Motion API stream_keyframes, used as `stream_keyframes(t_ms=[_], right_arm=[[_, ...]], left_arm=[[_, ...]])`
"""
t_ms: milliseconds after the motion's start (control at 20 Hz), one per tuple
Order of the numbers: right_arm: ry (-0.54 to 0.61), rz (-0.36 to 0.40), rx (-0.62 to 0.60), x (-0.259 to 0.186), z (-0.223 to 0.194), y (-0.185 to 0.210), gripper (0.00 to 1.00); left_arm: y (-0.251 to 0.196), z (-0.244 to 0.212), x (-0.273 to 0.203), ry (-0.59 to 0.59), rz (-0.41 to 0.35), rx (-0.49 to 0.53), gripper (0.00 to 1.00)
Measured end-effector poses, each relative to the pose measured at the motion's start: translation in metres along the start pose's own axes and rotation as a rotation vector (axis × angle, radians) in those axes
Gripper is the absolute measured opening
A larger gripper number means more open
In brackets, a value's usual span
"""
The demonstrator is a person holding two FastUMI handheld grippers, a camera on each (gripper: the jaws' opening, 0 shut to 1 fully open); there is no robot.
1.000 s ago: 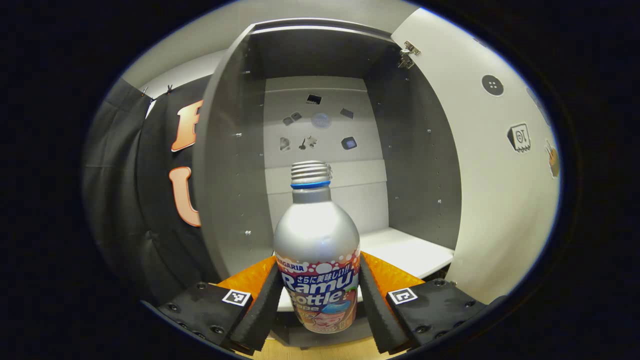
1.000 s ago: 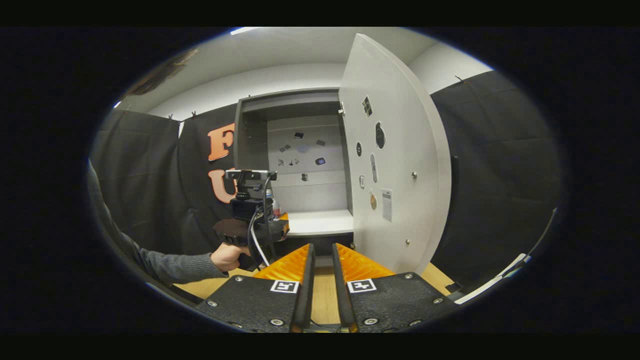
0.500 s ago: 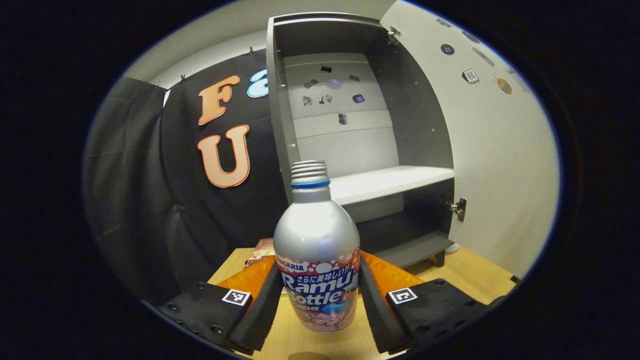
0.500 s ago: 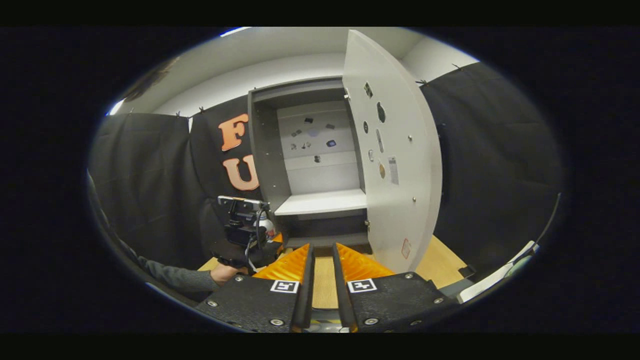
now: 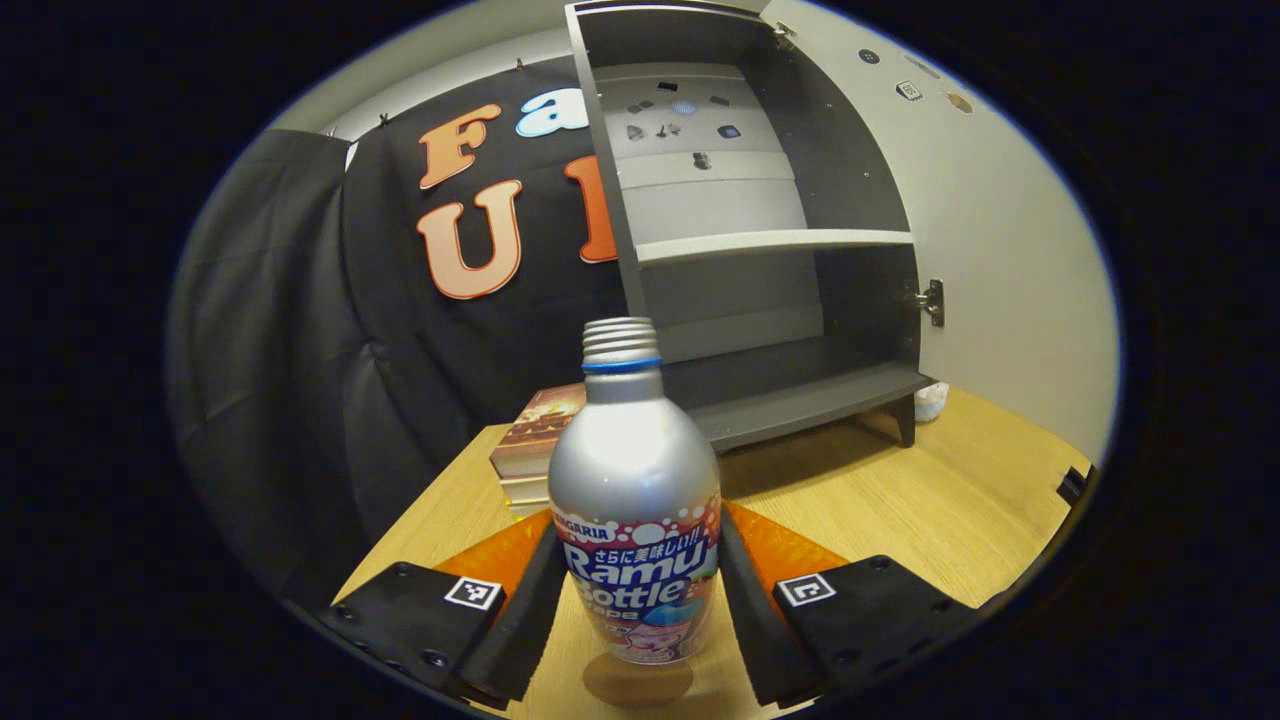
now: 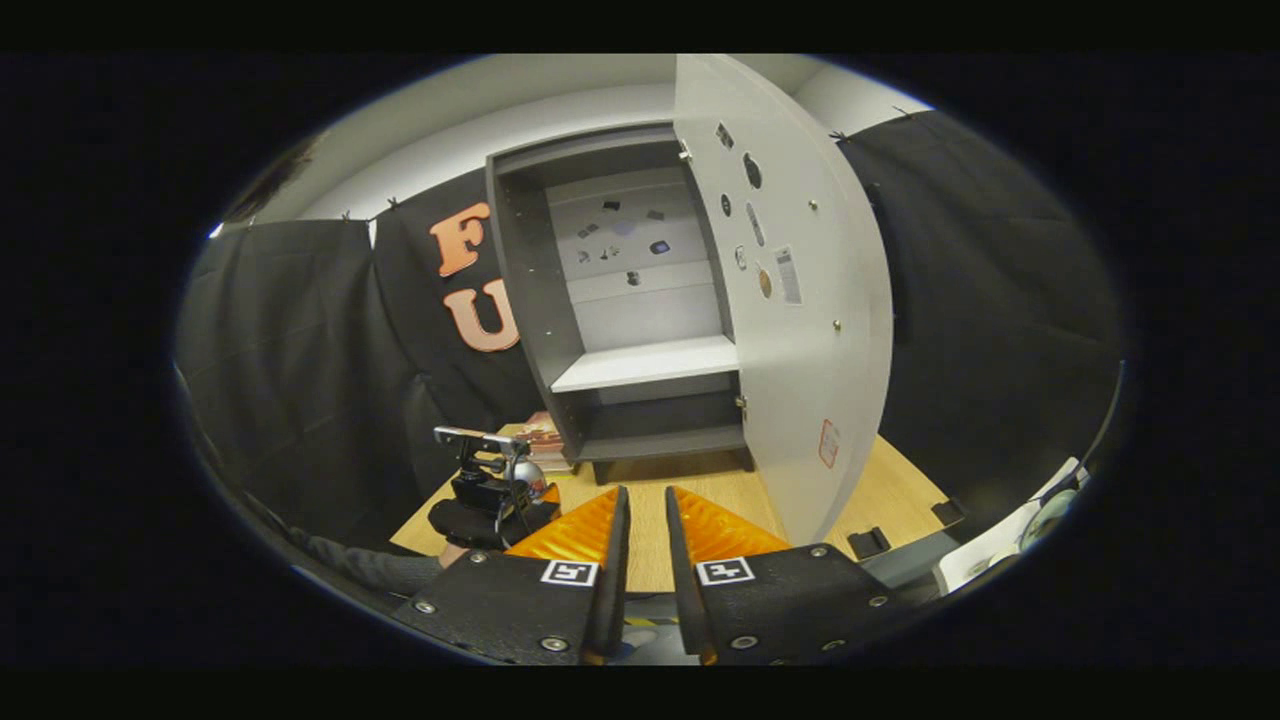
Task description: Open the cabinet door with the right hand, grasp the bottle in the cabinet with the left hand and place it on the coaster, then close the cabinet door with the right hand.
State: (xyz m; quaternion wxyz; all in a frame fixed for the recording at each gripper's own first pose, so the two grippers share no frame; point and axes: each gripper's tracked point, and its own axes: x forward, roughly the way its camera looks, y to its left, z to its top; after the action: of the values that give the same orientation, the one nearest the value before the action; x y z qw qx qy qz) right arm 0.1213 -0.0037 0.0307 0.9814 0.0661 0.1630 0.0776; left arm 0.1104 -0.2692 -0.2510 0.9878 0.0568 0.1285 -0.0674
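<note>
- Gripping upright bottle (image 5: 634, 500) between left gripper (image 5: 634, 610) jaws, just above coaster (image 5: 637, 681) on tabletop (image 5: 900, 510).
- Holding right gripper (image 6: 640, 560) jaws nearly closed, empty.
- Risking tipping through off-centre release.

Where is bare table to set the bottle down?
Bare table runs between the bottle and the cabinet, out to the open door. Crowded at the left, where a box sits by the cabinet's corner.

Silver bottle (image 5: 633, 470) with blue neck ring; grey cabinet (image 5: 770, 230).
</note>
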Motion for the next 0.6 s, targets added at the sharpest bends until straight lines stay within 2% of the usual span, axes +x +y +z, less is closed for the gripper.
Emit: stream_keyframes(t_ms=[250,350,400,550,600], right_arm=[[0.042,0.006,0.022,0.000,-0.006,0.005,0.17],[0.056,0.005,0.023,0.000,-0.007,0.006,0.17],[0.058,0.006,0.025,0.002,-0.008,0.007,0.22],[0.077,0.008,0.023,0.004,-0.010,0.009,0.19],[0.086,0.008,0.020,0.003,-0.011,0.009,0.22]], left_arm=[[0.004,-0.044,0.005,0.077,0.013,-0.032,0.85],[0.007,-0.052,0.001,0.093,0.021,-0.035,0.85],[0.008,-0.056,0.000,0.098,0.024,-0.036,0.85],[0.011,-0.073,-0.003,0.127,0.034,-0.037,0.85],[0.010,-0.069,-0.006,0.100,0.032,-0.042,0.85]])
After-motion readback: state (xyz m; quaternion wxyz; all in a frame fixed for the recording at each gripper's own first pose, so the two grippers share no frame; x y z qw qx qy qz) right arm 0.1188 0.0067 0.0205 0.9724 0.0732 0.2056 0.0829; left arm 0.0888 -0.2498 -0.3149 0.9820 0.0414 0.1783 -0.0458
